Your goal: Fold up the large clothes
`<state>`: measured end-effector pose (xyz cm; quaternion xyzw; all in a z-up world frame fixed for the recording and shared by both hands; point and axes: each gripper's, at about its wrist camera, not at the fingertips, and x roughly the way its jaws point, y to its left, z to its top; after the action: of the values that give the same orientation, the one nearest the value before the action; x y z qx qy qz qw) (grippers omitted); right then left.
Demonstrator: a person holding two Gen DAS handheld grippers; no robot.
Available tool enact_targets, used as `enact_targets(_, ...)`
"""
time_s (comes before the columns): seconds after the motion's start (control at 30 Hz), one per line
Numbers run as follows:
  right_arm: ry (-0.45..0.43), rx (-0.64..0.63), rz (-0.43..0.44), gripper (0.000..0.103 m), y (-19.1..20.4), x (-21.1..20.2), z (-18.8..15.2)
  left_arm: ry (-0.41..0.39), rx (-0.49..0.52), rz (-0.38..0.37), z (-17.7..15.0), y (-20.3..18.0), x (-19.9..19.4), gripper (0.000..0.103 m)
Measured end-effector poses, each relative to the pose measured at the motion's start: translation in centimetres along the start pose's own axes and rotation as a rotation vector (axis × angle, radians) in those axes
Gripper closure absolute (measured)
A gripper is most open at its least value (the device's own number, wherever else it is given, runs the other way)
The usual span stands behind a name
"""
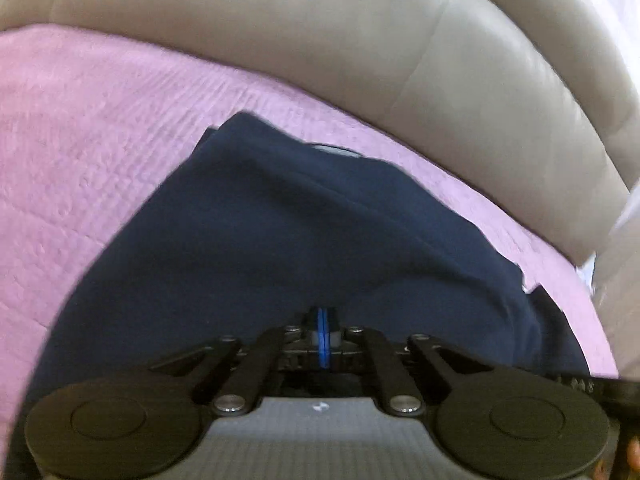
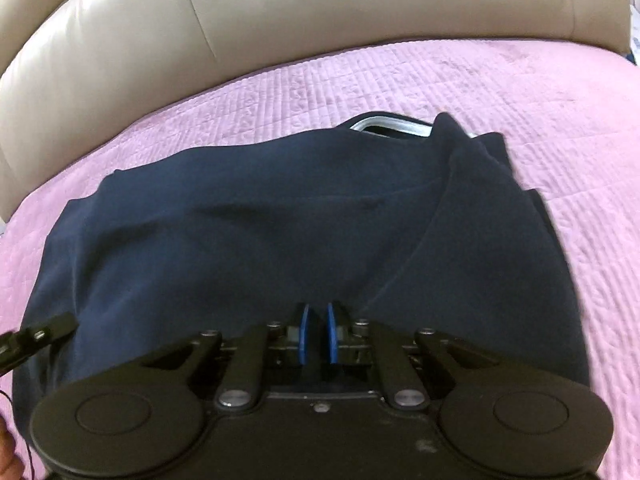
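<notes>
From the left wrist view, the left claw [image 1: 323, 330] has its blue pads pressed together, with no gap showing between them; the navy garment [image 1: 300, 240] runs right up to the tips, but I cannot tell whether a fold of it is pinched there. The garment lies spread on the pink quilted bedspread [image 1: 80, 160], with the beige padded headboard [image 1: 280, 20] curving behind it.

From the right wrist view, the right claw [image 2: 319, 330] stands slightly open, a narrow dark slot between its pads, and I cannot tell whether cloth sits in that slot. The navy garment [image 2: 260, 240] lies fairly flat on the bedspread [image 2: 440, 80], its collar end with a pale lining [image 2: 390, 125] at the far side and one side already turned inward along a diagonal edge [image 2: 424, 240]. The other claw's linkage [image 2: 36, 334] pokes in at the left.

It looks like a mid-fold step at the near hem; next, both claws would need a firm hold on that hem to carry it toward the collar
</notes>
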<state>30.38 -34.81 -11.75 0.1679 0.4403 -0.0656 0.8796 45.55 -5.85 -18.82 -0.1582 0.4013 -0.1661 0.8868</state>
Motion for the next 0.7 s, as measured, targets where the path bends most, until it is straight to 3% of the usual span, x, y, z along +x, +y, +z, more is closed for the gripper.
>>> enact_targets(0.03,-0.02,0.001,-0.001,0.053,0.1,-0.9,-0.5,-0.009,0.022,-0.01,-0.3,-0.3,-1.1,0.092)
enact_targets(0.1,-0.075,-0.013,0.0,0.042,0.8,-3.6,-2.2,-0.044,0.067,-0.016,-1.3,-0.5,-4.3,0.078)
enact_targets(0.17,-0.12,-0.048,-0.015,0.042,1.6,-5.4,-3.8,-0.07,0.078,0.008,-2.4,-0.1,-7.1,0.07)
enact_targets(0.3,-0.215,-0.118,-0.046,0.042,4.6,-7.7,-6.2,-0.091,0.015,0.052,-5.3,1.6,-11.5,0.071)
enact_targets(0.37,-0.19,-0.11,-0.044,0.058,6.2,-7.4,-7.0,-0.092,-0.015,0.039,-5.8,2.4,-12.0,0.071)
enact_targets(0.4,-0.158,-0.091,-0.03,0.077,6.7,-6.6,-7.3,-0.08,-0.018,0.031,-5.7,2.5,-12.0,0.071)
enact_targets(0.43,-0.123,-0.068,-0.018,0.087,6.9,-5.8,-7.5,-0.066,-0.023,0.039,-5.5,2.7,-11.8,0.071)
enact_targets(0.5,-0.029,-0.022,-0.033,0.088,7.0,-2.8,-8.4,-0.016,-0.075,0.071,-5.6,3.7,-11.5,0.071)
enact_targets(0.53,-0.016,-0.009,-0.043,0.095,6.7,-1.7,-8.7,-0.004,-0.109,0.055,-5.8,4.1,-11.9,0.071)
enact_targets(0.6,-0.026,0.046,-0.039,0.097,6.1,-1.8,-8.3,0.021,-0.18,0.023,-6.2,5.3,-12.0,0.071)
enact_targets(0.7,-0.094,0.139,0.016,0.087,5.6,-4.3,-7.7,0.016,-0.21,0.025,-6.3,6.1,-12.5,0.069)
